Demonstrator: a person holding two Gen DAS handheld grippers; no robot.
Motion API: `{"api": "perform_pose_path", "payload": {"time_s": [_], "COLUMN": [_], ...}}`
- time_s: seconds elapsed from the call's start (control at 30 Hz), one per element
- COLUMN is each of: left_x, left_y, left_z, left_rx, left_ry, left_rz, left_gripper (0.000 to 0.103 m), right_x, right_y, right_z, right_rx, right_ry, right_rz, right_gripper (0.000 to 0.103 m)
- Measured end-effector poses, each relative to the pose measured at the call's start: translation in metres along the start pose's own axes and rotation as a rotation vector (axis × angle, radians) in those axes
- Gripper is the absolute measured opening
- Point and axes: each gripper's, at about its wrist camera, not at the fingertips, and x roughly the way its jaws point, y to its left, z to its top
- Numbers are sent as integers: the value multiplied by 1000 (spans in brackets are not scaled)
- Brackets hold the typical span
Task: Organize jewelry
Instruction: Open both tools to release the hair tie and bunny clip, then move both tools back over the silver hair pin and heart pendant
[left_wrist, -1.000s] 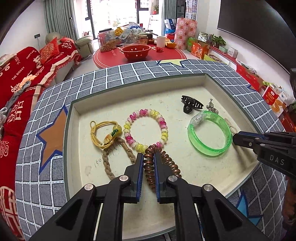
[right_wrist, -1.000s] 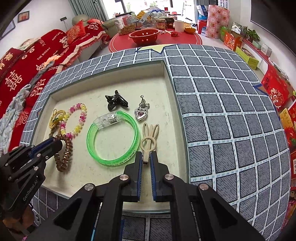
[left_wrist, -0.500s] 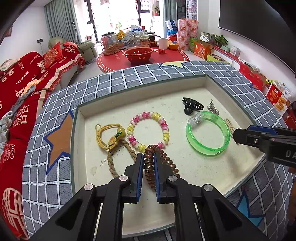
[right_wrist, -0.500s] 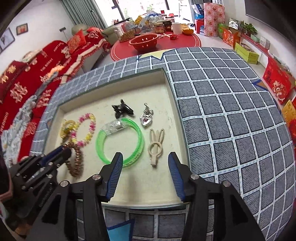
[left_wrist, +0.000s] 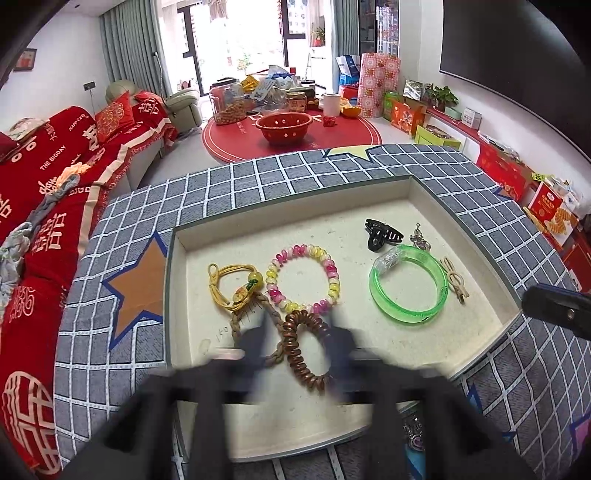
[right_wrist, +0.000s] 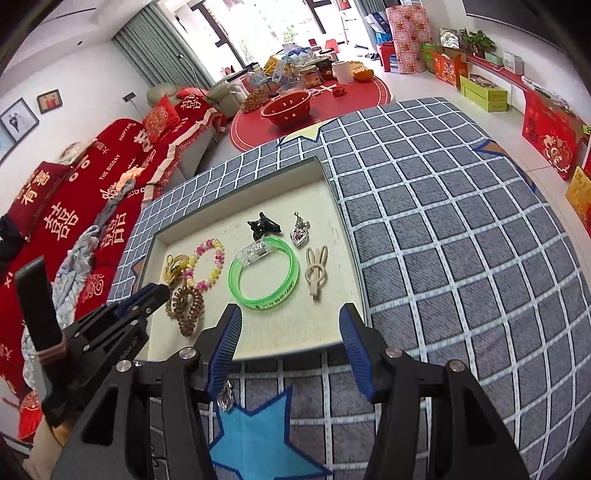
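Observation:
A shallow cream tray (left_wrist: 288, 210) holds the jewelry. The brown coil hair tie (left_wrist: 295, 354) lies flat on it between the blurred fingers of my left gripper (left_wrist: 298, 338). Those jaws are opening and no longer press on the tie. Beside it lie a braided rope tie (left_wrist: 271, 314), a yellow cord bracelet (left_wrist: 229, 284), a pink-and-yellow bead bracelet (left_wrist: 303, 277) and a green bangle (left_wrist: 408, 286). My right gripper (right_wrist: 290, 317) hovers over the tray's near edge with its jaws opening and nothing between them. The cream bunny clip (right_wrist: 317, 273) lies beyond its tips.
A black claw clip (right_wrist: 263, 225) and a heart pendant (right_wrist: 298, 234) lie at the tray's far right. A small silver charm (right_wrist: 226, 397) lies on the grey checked cloth (right_wrist: 443, 240) in front of the tray. A red sofa stands to the left.
My left jaws spread and let go of the brown coil tie. My right jaws opened off the cream bunny clip. Both grippers drew back and up from the tray.

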Motion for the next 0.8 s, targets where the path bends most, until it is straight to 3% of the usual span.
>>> {"api": "perform_pose_path", "payload": {"time_s": [0.03, 0.1, 0.37, 0.47, 0.63, 0.8], "left_x": [-4, -16, -45, -53, -64, -81], "left_y": [1, 0, 8, 14, 15, 6], "left_z": [-1, -3, -17, -32, -64, -97], "left_rx": [-11, -4, -23, -37, -46, -36], "left_ry": [-23, -75, -77, -60, -8, 20], "left_rz": [21, 33, 9, -26, -82, -111], "left_gripper": [103, 103, 103, 103, 103, 103], "right_x": [-2, -7, -26, -34, -49, -52], "right_y": [-1, -1, -5, -9, -10, -6], "right_z": [-3, -9, -34, -44, -60, -77], "right_rx": [2, 6, 21, 39, 48, 31], "right_ry": [-2, -4, -16, -28, -50, 1], "right_rz": [-1, 1, 21, 42, 65, 48], "right_gripper": [59, 64, 85, 103, 103, 103]}}
